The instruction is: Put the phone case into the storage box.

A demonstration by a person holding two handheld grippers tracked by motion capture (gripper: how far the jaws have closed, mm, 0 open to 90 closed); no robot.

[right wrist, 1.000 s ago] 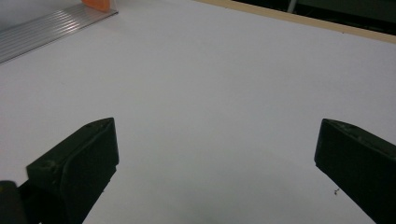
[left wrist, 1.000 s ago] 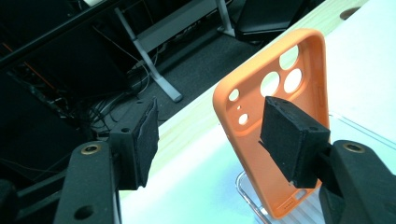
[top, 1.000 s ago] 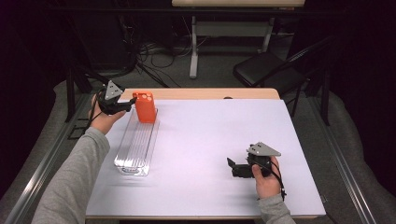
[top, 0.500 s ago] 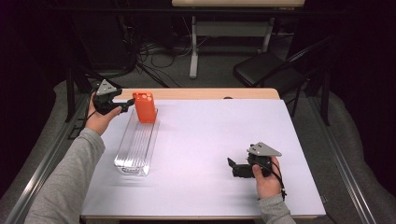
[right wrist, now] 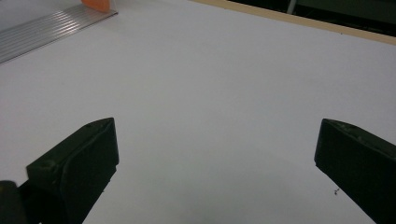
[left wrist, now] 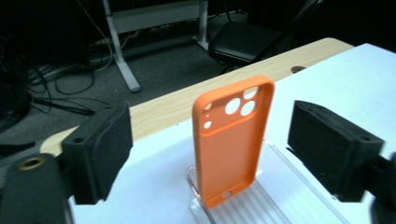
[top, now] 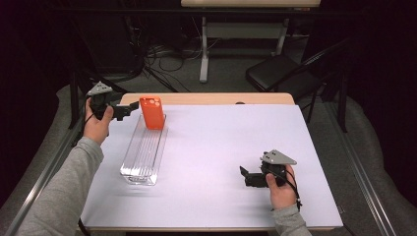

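An orange phone case stands upright in the far end of a clear ribbed rack on the white table. My left gripper hovers to the case's left, open, with its jaws wide apart and not touching the case. My right gripper rests low over the white tabletop near the front right, open with nothing between its jaws. A corner of the rack and a bit of the orange case appear at the top left of the right gripper view.
The white sheet covers the table, with a wooden edge and a cable hole at the back. A black chair and a desk leg with cables stand on the floor beyond.
My left gripper has drawn back to the left, away from the orange case, which stays standing in the rack. The right gripper has barely moved.
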